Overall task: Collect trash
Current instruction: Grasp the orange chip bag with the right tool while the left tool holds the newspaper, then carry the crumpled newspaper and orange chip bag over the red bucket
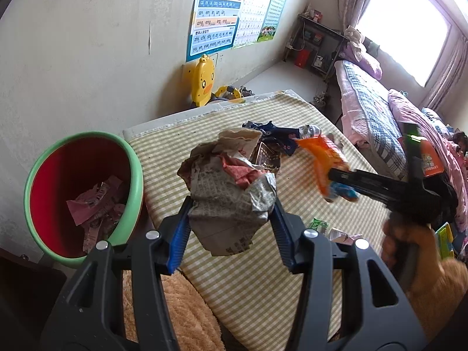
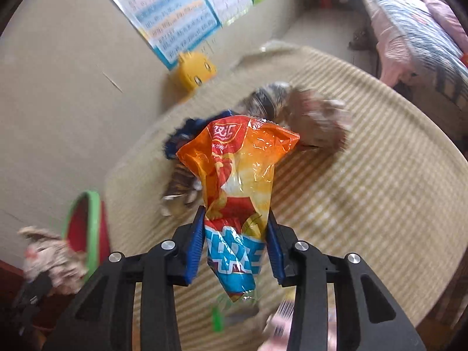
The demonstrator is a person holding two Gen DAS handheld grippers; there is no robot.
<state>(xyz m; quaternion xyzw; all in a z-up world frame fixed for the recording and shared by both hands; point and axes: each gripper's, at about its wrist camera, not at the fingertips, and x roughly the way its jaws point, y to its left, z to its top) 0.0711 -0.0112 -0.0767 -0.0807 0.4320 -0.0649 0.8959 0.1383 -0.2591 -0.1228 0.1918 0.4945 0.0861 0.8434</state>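
My left gripper (image 1: 231, 207) is shut on a crumpled newspaper ball (image 1: 231, 181) and holds it above the checked table (image 1: 263, 278), to the right of the red bin with a green rim (image 1: 79, 196). My right gripper (image 2: 235, 219) is shut on an orange and blue snack wrapper (image 2: 237, 175), held above the table (image 2: 365, 204); it also shows in the left wrist view (image 1: 330, 172). The bin (image 2: 84, 228) and the newspaper ball (image 2: 49, 254) show blurred at the lower left of the right wrist view.
More trash lies on the table: a dark blue wrapper (image 1: 278, 137), a brown packet (image 1: 267, 158), a green wrapper (image 1: 320, 225). The bin holds pink paper scraps (image 1: 96, 207). A yellow duck chair (image 1: 203, 80) stands by the wall. A bed (image 1: 380, 117) is at the right.
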